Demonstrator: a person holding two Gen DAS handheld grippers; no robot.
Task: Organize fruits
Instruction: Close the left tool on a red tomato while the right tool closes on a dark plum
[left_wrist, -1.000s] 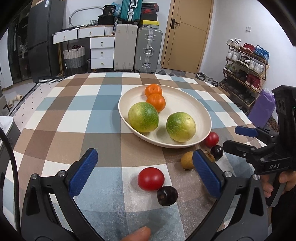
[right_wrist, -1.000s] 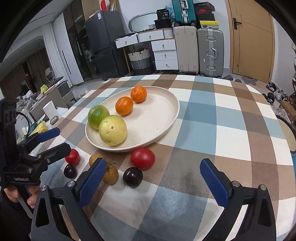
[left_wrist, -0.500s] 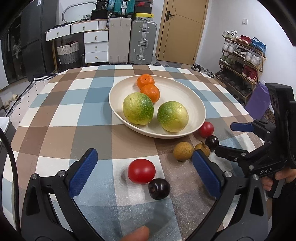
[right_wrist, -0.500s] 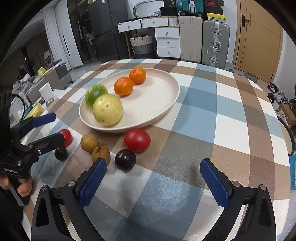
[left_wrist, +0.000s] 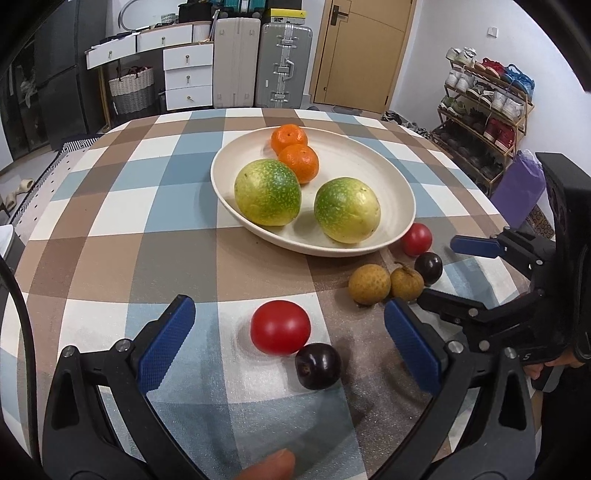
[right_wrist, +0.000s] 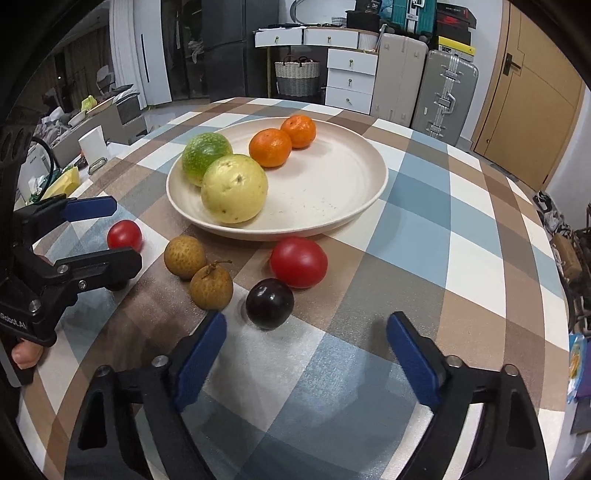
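Observation:
A cream plate (left_wrist: 400, 192) (right_wrist: 369, 192) holds two green-yellow round fruits (left_wrist: 267, 197) (left_wrist: 347, 210) and two oranges (left_wrist: 298, 162). On the checked cloth in front lie a big red tomato (left_wrist: 280, 326) (right_wrist: 298, 262), a dark plum (left_wrist: 317, 365) (right_wrist: 269, 303), two brown longans (left_wrist: 369, 284) (right_wrist: 211, 287), a small red tomato (left_wrist: 416, 239) (right_wrist: 124, 235) and a second dark plum (left_wrist: 428, 267). My left gripper (left_wrist: 291, 345) is open around the big tomato and near plum. My right gripper (right_wrist: 306, 345) is open just short of that plum.
The round table (left_wrist: 92, 206) drops off close behind both grippers. Drawers and suitcases (left_wrist: 258, 62) stand at the far wall, a shoe rack (left_wrist: 484, 110) at the right. Each gripper shows in the other's view, low beside the loose fruit.
Both grippers have moved forward and lower toward the loose fruit. The big tomato and near plum now lie between my left gripper's fingers. No fruit has moved.

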